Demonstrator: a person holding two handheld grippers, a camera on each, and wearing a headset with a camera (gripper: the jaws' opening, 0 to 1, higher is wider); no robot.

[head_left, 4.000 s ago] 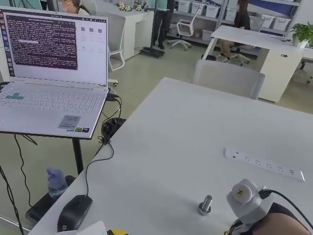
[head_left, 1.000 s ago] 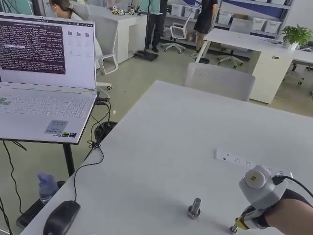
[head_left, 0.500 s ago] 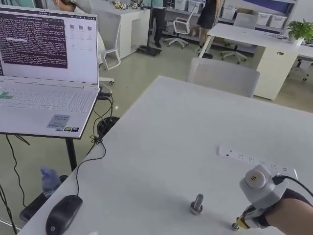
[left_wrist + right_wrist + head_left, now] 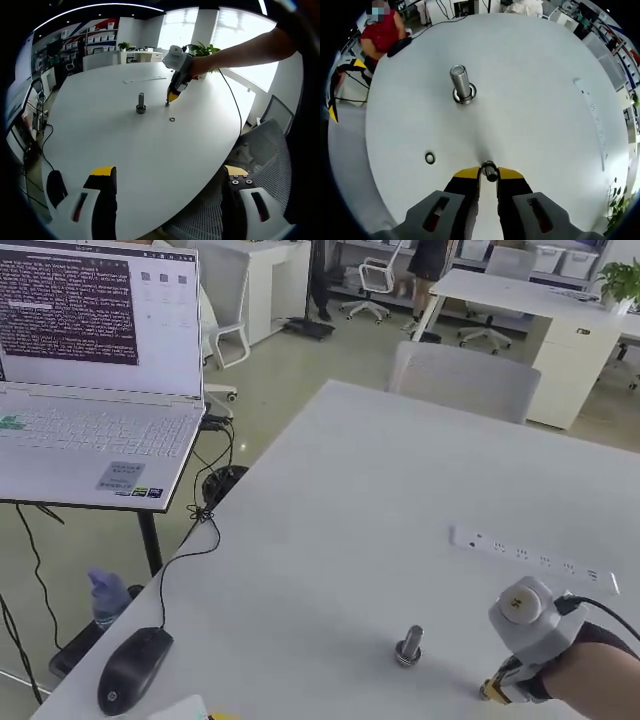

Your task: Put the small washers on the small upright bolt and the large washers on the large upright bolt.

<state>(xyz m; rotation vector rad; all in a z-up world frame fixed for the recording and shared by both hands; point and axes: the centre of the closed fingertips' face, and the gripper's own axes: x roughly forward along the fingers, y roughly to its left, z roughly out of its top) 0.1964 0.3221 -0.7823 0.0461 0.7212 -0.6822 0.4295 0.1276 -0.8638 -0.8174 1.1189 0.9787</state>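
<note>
Right gripper (image 4: 489,176) now slightly farther from large bolt (image 4: 462,85) than four seconds back; jaws pinched on small round metal part (image 4: 490,171), bolt or washer unclear. Loose washer (image 4: 429,158) lies beside it, person's side of large bolt; left gripper (image 4: 168,172) gaping, empty, farther off

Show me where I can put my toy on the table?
Biggest bare patch: the middle of the table, between the mouse, the power strip and the large bolt. Crowded by the right gripper, where the small bolt, a loose washer and the large bolt sit close.
</note>
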